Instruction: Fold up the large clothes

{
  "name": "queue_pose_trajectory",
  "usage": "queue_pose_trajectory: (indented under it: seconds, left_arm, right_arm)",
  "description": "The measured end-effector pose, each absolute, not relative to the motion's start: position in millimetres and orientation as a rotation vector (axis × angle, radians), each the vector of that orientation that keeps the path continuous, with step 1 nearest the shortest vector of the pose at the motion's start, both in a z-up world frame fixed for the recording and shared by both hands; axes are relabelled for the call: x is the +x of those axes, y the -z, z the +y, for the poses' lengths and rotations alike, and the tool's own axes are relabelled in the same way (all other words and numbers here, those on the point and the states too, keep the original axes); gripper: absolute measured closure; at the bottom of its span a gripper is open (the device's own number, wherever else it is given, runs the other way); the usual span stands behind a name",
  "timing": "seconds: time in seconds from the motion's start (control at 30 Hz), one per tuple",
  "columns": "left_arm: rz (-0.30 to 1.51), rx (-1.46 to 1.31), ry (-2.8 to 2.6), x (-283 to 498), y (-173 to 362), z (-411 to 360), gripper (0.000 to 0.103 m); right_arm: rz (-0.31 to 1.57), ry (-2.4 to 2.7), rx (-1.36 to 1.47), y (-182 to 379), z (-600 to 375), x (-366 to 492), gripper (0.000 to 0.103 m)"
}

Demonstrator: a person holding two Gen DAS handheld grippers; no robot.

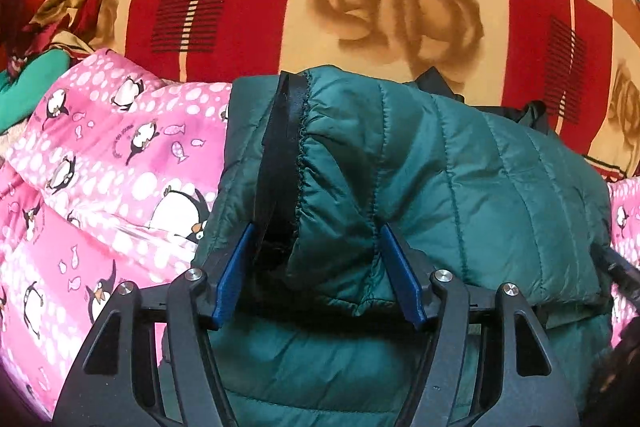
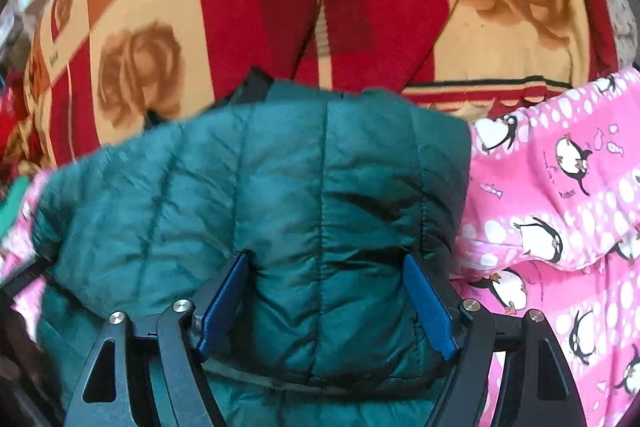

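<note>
The green quilted jacket (image 1: 460,187) is lying folded on the pink penguin blanket (image 1: 100,167), near that blanket's far edge on the patterned bed cover (image 1: 400,7). It looks light, puffy, slippery and springy; its stitched hem is probably offering the surest hold. The left gripper (image 1: 316,275) and right gripper (image 2: 326,307) are standing wide, straddling puffs, not visibly pinching. Sleeves and underside are staying hidden.

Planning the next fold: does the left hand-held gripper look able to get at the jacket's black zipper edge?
Probably yes. The zipper edge of the green quilted jacket lies uncovered, running between the open fingers of the left hand-held gripper.
</note>
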State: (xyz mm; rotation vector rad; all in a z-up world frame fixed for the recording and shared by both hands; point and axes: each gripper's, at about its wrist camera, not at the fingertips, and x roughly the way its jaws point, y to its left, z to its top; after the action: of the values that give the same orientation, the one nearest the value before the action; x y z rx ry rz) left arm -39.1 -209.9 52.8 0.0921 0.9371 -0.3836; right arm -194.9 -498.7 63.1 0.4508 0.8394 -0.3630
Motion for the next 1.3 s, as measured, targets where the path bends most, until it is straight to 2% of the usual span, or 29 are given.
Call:
queue_pose_trajectory:
  seconds: [0.1,0.27,0.5,0.77,1.0,1.3]
  left_arm:
    - [0.928,0.097,0.383,-39.8,-51.1,-210.9,0.036]
    - [0.933,0.105,0.387,-38.5,-49.1,-211.9,0.033]
    - [0.9,0.121,0.407,-40.6,-40.5,-217.3,0.022]
    - [0.908,0.128,0.419,-40.5,-40.7,-215.3,0.022]
    - [0.889,0.141,0.406,-43.9,-39.9,-217.5,0.021]
    - [0.881,0.167,0.389,-58.6,-54.7,-202.5,0.021]
  right_arm:
    - [0.768,0.357,0.459,-74.0,-498.8,-198.2,0.027]
    - [0.819,0.339,0.432,-52.0,-494.3,-177.2,0.027]
    - [0.841,0.355,0.436,-37.2,-499.0,-167.8,0.026]
    - [0.826,0.34,0.468,-68.9,-488.6,-205.6,0.026]
    - [0.935,0.365,0.428,-35.2,-490.8,-198.2,0.025]
    - [0.824,0.358,0.474,-65.9,-483.0,-221.3,0.024]
